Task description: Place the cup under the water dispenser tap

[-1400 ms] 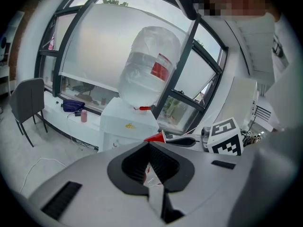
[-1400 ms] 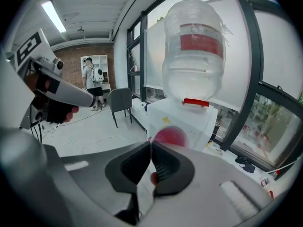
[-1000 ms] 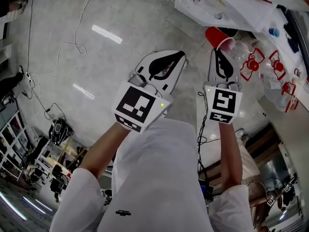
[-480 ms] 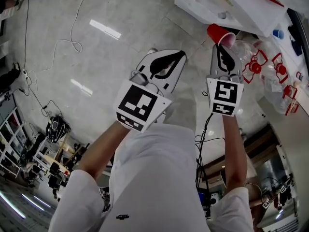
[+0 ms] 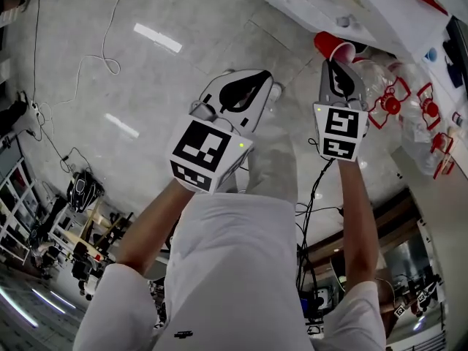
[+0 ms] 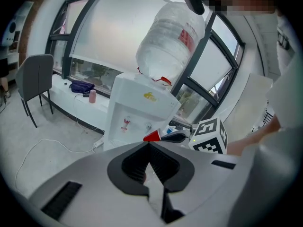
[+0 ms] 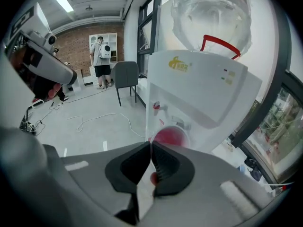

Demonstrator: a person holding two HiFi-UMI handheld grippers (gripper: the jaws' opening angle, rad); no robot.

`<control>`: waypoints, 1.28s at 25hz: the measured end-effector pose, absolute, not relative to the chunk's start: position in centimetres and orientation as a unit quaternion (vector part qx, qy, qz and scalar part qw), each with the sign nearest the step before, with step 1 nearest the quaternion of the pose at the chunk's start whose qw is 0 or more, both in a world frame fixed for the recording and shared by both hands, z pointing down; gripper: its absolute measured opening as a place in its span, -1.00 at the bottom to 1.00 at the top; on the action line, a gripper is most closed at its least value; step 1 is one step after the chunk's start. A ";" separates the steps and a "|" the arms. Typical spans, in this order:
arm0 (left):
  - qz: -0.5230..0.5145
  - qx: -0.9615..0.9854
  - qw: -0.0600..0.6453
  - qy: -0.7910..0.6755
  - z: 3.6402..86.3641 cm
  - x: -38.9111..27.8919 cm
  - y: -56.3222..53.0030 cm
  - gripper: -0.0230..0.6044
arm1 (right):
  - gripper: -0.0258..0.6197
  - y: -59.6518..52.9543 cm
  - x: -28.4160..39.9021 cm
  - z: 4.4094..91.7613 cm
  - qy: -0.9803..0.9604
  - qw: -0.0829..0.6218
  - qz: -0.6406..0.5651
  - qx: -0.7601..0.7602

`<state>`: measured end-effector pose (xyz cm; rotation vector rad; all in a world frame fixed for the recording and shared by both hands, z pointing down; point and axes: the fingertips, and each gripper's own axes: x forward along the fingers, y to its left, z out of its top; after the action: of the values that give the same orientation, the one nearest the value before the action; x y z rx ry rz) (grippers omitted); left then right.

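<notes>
A red plastic cup point(image 5: 333, 47) hangs in front of the white water dispenser point(image 5: 344, 9), and my right gripper point(image 5: 331, 63) is shut on its rim. In the right gripper view the red cup point(image 7: 170, 137) sits just past the jaw tips point(image 7: 150, 143), below the dispenser's taps point(image 7: 156, 106) in the white front point(image 7: 199, 93). A clear water bottle point(image 7: 213, 13) stands upside down on top. My left gripper point(image 5: 269, 79) is beside it to the left, shut and holding nothing. The left gripper view shows its closed tips point(image 6: 149, 143), the dispenser point(image 6: 137, 112) and the cup point(image 6: 152, 136).
Clear water bottles with red handles point(image 5: 431, 134) lie right of the dispenser. A white cable point(image 5: 110, 57) trails over the grey floor. A grey chair point(image 6: 33, 79) and a pink bottle point(image 6: 92, 96) stand by the window. A person point(image 7: 102, 56) stands far back.
Both grippers have sunk and drawn nearer the dispenser, the right one carrying the red cup along. Neither gripper's jaws have changed.
</notes>
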<state>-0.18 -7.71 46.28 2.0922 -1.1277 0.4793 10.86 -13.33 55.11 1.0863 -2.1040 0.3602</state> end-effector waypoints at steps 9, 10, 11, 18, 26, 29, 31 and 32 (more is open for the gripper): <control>0.186 0.795 0.377 -0.437 49.2 -0.6 -8.2 -0.93 | -0.85 -14.6 10.8 58.8 -0.812 0.393 0.140 0.408; 0.190 0.794 0.378 -0.437 49.5 -0.6 -8.1 -0.93 | -0.85 -14.7 10.8 59.2 -0.810 0.396 0.141 0.408; 0.192 0.793 0.379 -0.437 49.8 -0.6 -8.0 -0.93 | -0.85 -14.8 10.8 59.6 -0.809 0.399 0.142 0.408; 0.196 0.786 0.388 -0.438 51.9 -1.0 -8.0 -0.93 | -0.85 -15.8 10.7 62.2 -0.794 0.424 0.139 0.412; 0.189 0.770 0.406 -0.456 54.3 -2.9 -8.5 -0.93 | -0.85 -16.6 11.1 65.9 -0.783 0.461 0.111 0.403; 0.187 0.767 0.405 -0.461 54.7 -3.5 -8.9 -0.93 | -0.85 -17.2 11.2 66.9 -0.781 0.479 0.082 0.392; 0.187 0.769 0.403 -0.460 54.7 -3.6 -8.9 -0.93 | -0.85 -17.5 11.3 67.3 -0.779 0.490 0.068 0.385; 0.187 0.770 0.402 -0.459 54.7 -3.6 -8.9 -0.93 | -0.85 -17.6 11.3 67.5 -0.778 0.495 0.062 0.381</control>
<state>-3.61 -8.95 54.66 1.9449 -1.1604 0.4717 11.30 -17.60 67.52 0.9239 -1.8863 0.1508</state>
